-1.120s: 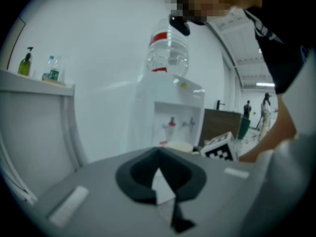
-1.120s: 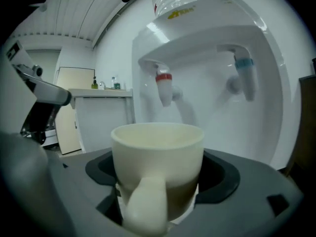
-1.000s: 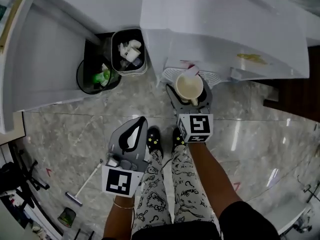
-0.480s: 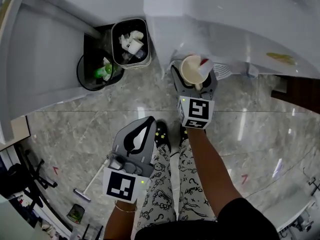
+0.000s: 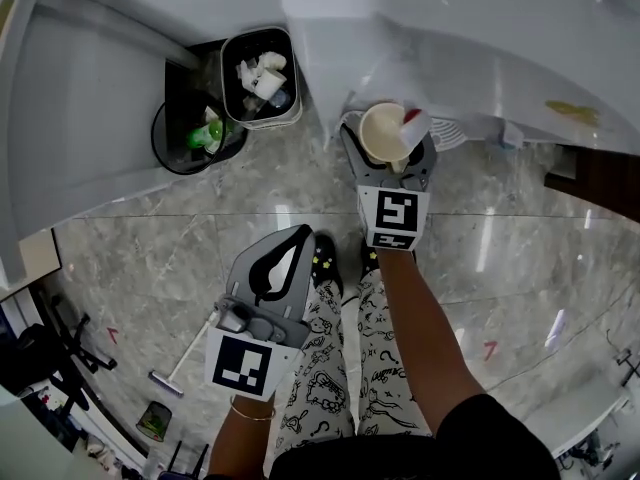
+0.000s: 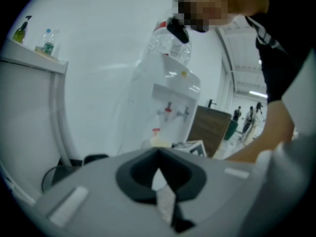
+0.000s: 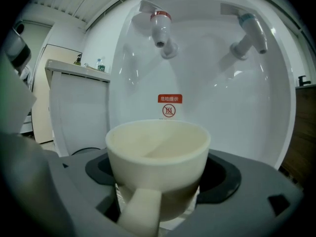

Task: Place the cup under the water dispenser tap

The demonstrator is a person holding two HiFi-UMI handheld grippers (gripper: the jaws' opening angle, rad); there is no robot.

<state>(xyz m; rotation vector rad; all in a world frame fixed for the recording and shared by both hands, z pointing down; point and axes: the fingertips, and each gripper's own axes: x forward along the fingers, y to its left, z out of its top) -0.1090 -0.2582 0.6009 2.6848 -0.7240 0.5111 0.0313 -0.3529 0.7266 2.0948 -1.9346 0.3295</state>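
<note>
In the head view my right gripper is shut on a cream cup, held upright with its handle toward me. The cup's rim sits just below and left of the dispenser's red tap, over the drip tray. In the right gripper view the cup fills the space between the jaws. The red tap hangs above it and the blue tap is up to the right. My left gripper stays low by my legs, shut and holding nothing. From the left gripper view the dispenser stands ahead.
A grey bin with rubbish and a round black bin stand left of the dispenser. A white counter runs along the left, and a dark wooden cabinet is at the right. A floor wiper lies on the marble floor.
My right gripper has carried the cup forward, from in front of the drip tray to beside the red tap. The left gripper has barely moved.
</note>
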